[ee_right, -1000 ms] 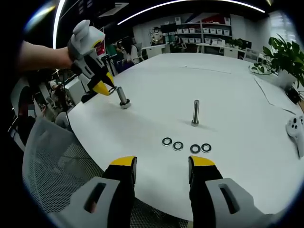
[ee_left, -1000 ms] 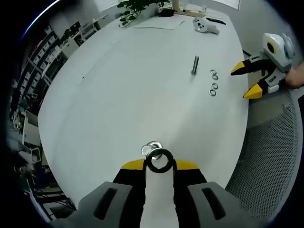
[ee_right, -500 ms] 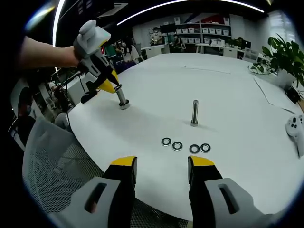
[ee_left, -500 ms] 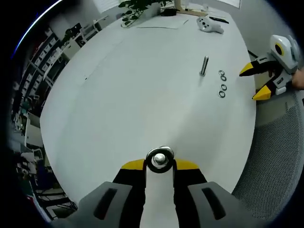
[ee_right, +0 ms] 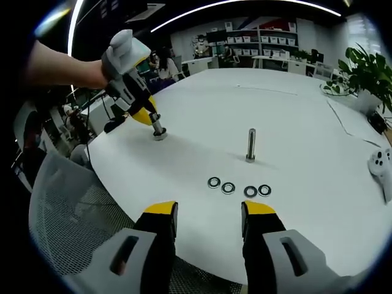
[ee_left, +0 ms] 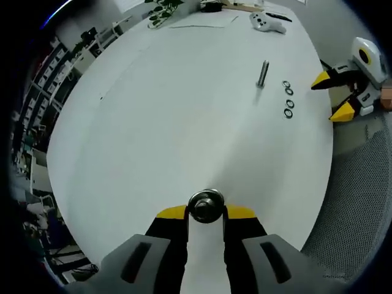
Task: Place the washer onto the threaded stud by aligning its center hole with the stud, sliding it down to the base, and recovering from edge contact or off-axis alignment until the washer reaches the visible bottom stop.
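In the left gripper view my left gripper (ee_left: 206, 212) is shut on a steel washer (ee_left: 206, 206), seen from straight above; the stud's top shows through the washer's hole. The right gripper view shows that left gripper (ee_right: 146, 116) tilted down over the near stud (ee_right: 159, 130), its yellow tips at the stud's upper part. A second threaded stud (ee_right: 251, 145) stands bare at mid-table, also seen as that stud (ee_left: 263, 73). My right gripper (ee_right: 202, 211) is open and holds nothing, off the table's edge; it appears as the right gripper (ee_left: 332, 95) in the left gripper view.
Several loose washers (ee_right: 239, 188) lie in a row before the bare stud, also seen as washers (ee_left: 288, 101). A white controller (ee_left: 267, 22) and a plant (ee_right: 367, 73) sit at the table's far side. A mesh chair (ee_right: 61, 214) stands by the near edge.
The washer sat beside the stud's top a second ago and is now centred over it. The left gripper has come lower on the stud. My right gripper has stayed put.
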`<action>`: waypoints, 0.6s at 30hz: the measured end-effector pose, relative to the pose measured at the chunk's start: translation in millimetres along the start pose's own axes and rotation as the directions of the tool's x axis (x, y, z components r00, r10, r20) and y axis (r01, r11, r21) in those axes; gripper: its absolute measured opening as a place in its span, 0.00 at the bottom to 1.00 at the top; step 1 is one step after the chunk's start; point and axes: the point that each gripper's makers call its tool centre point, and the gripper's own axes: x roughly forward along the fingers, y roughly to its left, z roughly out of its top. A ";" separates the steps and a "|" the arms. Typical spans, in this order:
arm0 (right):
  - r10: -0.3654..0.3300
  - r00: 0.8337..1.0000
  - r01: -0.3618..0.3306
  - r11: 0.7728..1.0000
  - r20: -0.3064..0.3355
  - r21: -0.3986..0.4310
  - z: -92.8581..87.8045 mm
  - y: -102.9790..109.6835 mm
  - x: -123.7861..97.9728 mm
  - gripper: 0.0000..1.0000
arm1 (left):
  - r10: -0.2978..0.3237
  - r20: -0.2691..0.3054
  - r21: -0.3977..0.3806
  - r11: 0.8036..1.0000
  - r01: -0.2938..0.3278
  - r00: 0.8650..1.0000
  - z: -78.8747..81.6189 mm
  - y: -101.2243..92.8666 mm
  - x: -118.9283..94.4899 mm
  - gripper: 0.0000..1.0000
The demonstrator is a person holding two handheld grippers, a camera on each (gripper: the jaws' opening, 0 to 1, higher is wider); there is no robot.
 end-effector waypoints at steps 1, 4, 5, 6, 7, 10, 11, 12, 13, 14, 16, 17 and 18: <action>0.000 1.000 0.000 1.000 0.000 -0.001 0.0 0.0 0.1 0.43 | -0.005 -0.006 0.002 1.000 0.005 1.000 -0.3 -0.7 2.1 0.19; 0.000 1.000 0.000 1.000 -0.001 -0.001 -0.1 -0.1 0.1 0.43 | -0.006 -0.021 0.004 1.000 0.006 1.000 -1.3 -1.8 9.7 0.19; -0.001 1.000 0.001 1.000 -0.003 -0.002 -0.5 -0.3 0.3 0.43 | -0.008 -0.027 0.007 1.000 0.009 1.000 -1.2 -2.7 12.4 0.19; -0.001 1.000 0.001 1.000 -0.003 -0.003 -0.5 -0.4 0.3 0.43 | -0.013 -0.031 0.007 1.000 0.014 0.999 -1.6 -3.6 13.9 0.19; 0.000 1.000 0.000 1.000 -0.003 -0.002 -0.5 -0.3 0.4 0.43 | -0.014 -0.035 0.007 1.000 0.015 0.999 -1.9 -3.9 15.8 0.19; 0.000 1.000 0.000 1.000 -0.004 -0.004 -0.7 -0.2 0.4 0.43 | -0.021 -0.046 0.006 1.000 0.021 0.999 -3.9 -5.9 18.9 0.19; 0.000 1.000 0.000 1.000 -0.003 -0.003 -0.7 -0.2 0.5 0.43 | -0.021 -0.051 0.007 1.000 0.021 0.999 -4.7 -6.2 20.2 0.19; -0.001 1.000 0.001 1.000 -0.003 -0.003 -0.8 -0.4 0.5 0.43 | -0.023 -0.049 0.005 1.000 0.023 0.999 -5.6 -6.2 22.4 0.19; -0.002 1.000 0.001 1.000 -0.004 -0.003 -1.1 -0.6 0.5 0.43 | -0.028 -0.052 -0.002 1.000 0.028 0.998 -6.7 -6.2 23.4 0.19; 0.000 1.000 0.000 1.000 -0.005 -0.002 -1.5 -0.4 0.7 0.43 | -0.030 -0.054 -0.008 1.000 0.030 0.998 -7.4 -5.5 24.6 0.19; -0.001 1.000 0.001 1.000 -0.006 -0.004 -1.8 -0.5 0.8 0.42 | -0.033 -0.052 -0.018 0.999 0.032 0.998 -7.6 -5.1 25.8 0.19; -0.001 1.000 0.001 1.000 -0.004 -0.002 -1.6 -0.6 0.8 0.42 | -0.036 -0.053 -0.016 0.999 0.035 0.998 -7.9 -6.0 26.8 0.19; -0.002 1.000 0.002 1.000 -0.003 0.000 -1.5 -0.8 0.7 0.42 | -0.034 -0.052 -0.016 0.999 0.034 0.998 -7.5 -5.5 26.6 0.19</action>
